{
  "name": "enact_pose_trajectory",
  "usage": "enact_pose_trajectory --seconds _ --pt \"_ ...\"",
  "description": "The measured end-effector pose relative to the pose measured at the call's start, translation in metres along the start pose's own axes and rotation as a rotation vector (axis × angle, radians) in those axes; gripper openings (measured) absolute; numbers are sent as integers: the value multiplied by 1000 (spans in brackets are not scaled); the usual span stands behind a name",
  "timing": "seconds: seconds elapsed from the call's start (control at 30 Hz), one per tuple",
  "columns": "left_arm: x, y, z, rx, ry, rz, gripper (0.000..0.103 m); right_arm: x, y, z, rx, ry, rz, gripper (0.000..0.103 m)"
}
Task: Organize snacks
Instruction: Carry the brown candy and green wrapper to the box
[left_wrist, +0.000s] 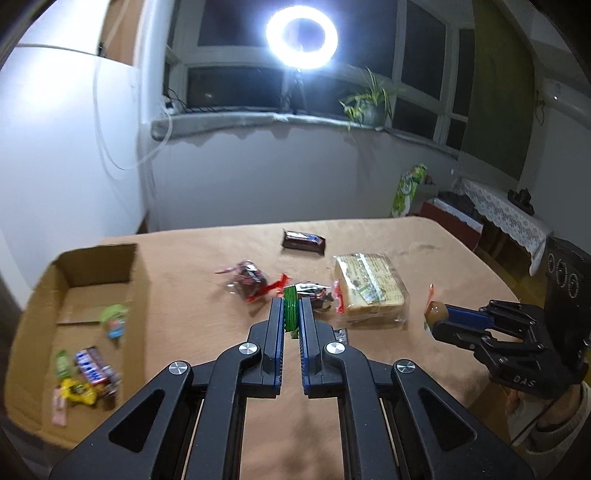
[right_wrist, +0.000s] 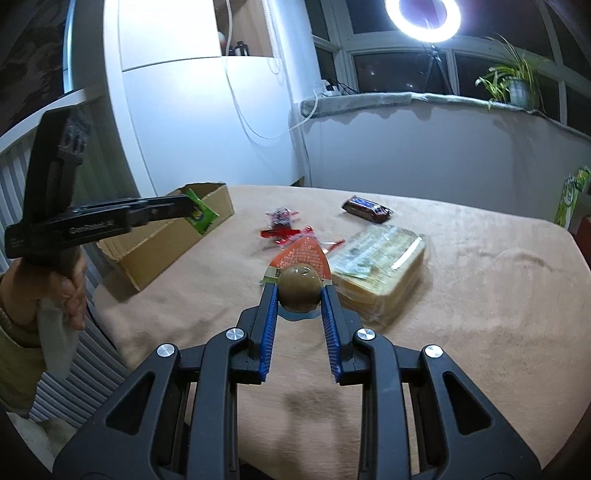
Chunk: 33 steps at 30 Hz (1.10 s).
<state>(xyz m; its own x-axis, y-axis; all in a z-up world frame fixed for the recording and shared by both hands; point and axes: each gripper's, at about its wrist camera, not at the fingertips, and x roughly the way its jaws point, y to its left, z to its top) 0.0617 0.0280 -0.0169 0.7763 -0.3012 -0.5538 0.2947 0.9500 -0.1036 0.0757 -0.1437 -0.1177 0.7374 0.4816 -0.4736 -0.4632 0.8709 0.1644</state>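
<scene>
My left gripper (left_wrist: 290, 314) is shut on a thin green snack packet (left_wrist: 290, 312), held edge-on above the table; from the right wrist view the same green packet (right_wrist: 201, 216) hangs at the left gripper (right_wrist: 190, 208) tips by the box's near end. My right gripper (right_wrist: 298, 291) is shut on a round brown snack (right_wrist: 299, 288) in an orange wrapper, lifted over the table; in the left wrist view that right gripper (left_wrist: 437, 317) sits at the right. An open cardboard box (left_wrist: 44, 291) at the left holds several wrapped sweets (left_wrist: 88, 373).
On the tan tablecloth (left_wrist: 207, 332) lie a clear-wrapped yellow block pack (left_wrist: 369, 291), a dark chocolate bar (left_wrist: 303, 242), and red and dark sweet wrappers (left_wrist: 251, 280). A ring light (left_wrist: 301, 37) and a plant (left_wrist: 365, 103) stand on the windowsill behind.
</scene>
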Motion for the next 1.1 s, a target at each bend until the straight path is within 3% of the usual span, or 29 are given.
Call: enact_pose_trajectory --seconds 0.6,0.87,1.1 --pt "-81 96 -31 -138 -121 138 6 22 100 43 -173 -11 53 25" --pt "-92 132 -45 -181 -127 187 6 48 142 60 -236 6 99 25" --pt "-80 159 -53 -213 -100 195 6 86 177 72 -286 35 157 25"
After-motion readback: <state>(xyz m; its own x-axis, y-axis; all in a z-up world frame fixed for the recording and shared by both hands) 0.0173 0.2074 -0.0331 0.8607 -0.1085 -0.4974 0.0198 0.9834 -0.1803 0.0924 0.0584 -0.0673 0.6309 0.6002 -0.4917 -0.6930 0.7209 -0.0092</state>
